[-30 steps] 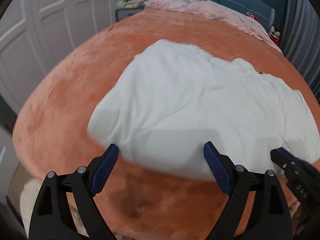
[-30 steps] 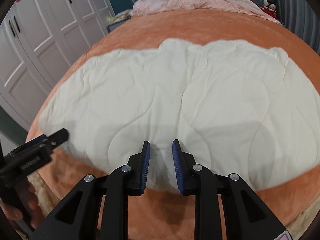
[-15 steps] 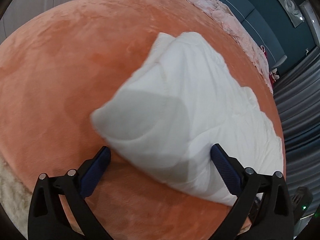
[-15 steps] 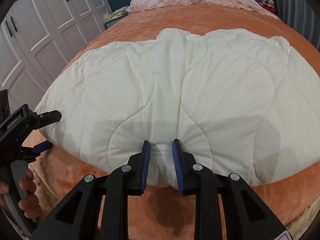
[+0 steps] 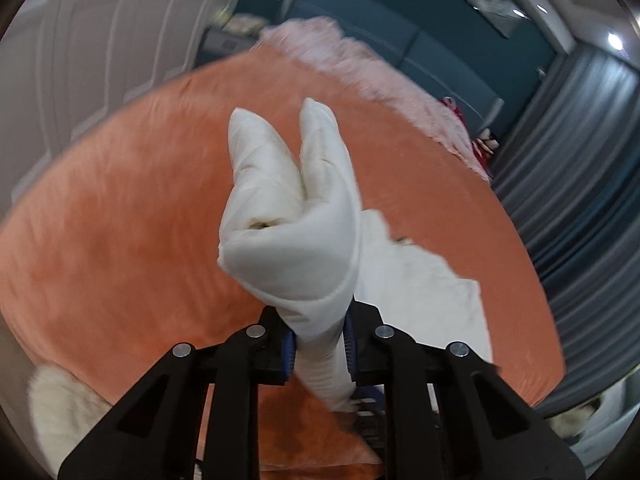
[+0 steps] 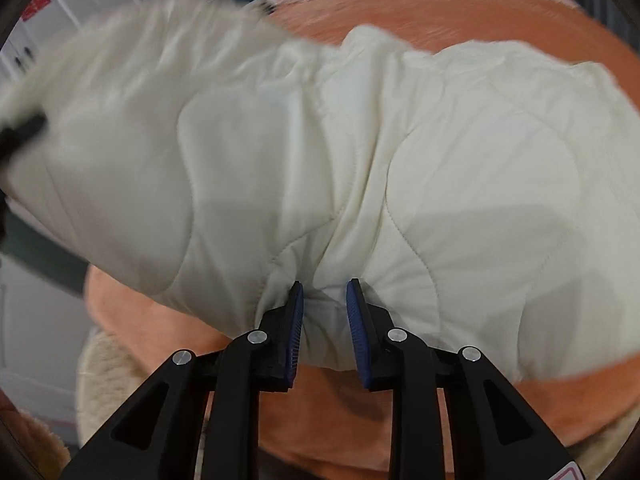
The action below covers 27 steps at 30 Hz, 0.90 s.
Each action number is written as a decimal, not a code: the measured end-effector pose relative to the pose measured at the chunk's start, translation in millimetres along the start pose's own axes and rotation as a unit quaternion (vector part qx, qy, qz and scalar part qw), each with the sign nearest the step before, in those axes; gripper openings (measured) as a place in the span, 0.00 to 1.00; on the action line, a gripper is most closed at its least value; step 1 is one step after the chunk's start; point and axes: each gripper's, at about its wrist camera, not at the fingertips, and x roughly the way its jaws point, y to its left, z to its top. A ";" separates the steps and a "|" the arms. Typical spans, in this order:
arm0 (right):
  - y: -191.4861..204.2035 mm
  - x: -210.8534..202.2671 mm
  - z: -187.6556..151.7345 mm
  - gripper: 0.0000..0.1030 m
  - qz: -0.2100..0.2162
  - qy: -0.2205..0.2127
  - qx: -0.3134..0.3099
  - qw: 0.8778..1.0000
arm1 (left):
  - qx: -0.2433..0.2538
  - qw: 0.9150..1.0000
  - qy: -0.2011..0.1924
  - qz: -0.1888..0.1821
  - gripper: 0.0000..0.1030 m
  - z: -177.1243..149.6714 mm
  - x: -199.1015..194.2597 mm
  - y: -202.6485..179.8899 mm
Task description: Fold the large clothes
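Observation:
A white quilted cloth [image 6: 480, 180] lies spread on the orange bed cover [image 6: 480, 12]. My left gripper [image 5: 318, 320] is closing its jaws on a bunched corner of the cloth [image 5: 296, 248], which stands lifted above the bed with the pads pressing on it. In the right wrist view that gripper [image 6: 20, 132] shows blurred at the left edge, and the raised left side of the cloth is blurred too. My right gripper [image 6: 324, 300] is shut on the cloth's near edge, the fabric puckered between its blue pads.
A pink blanket [image 5: 360, 64] lies at the bed's far end before a teal headboard. White wardrobe doors [image 5: 100, 40] stand on the left and grey curtains [image 5: 580, 160] on the right. A cream rug [image 6: 112, 380] covers the floor by the bed's near edge.
My left gripper went from wide open around the cloth's corner to closed on it and rose, lifting that side. My right gripper kept its hold and shifted a little.

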 end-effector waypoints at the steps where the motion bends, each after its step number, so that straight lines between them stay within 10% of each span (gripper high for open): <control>1: 7.0 3.4 1.2 0.23 0.004 0.003 -0.004 1.000 | 0.017 1.000 -0.002 0.003 0.17 2.4 -5.9 -11.1; 7: -10.2 -37.1 2.5 0.20 0.046 -0.003 0.006 0.999 | 0.099 0.995 -0.008 0.010 0.17 -3.3 -18.6 -69.2; 19: -139.3 -171.4 -44.7 0.21 -0.047 -0.098 0.086 0.990 | 0.217 0.973 0.073 -0.023 0.17 -64.1 44.4 -190.2; 27: -149.3 -214.6 -35.2 0.31 -0.039 -0.135 0.103 0.985 | 0.262 0.956 0.134 -0.010 0.17 -132.3 89.3 -211.2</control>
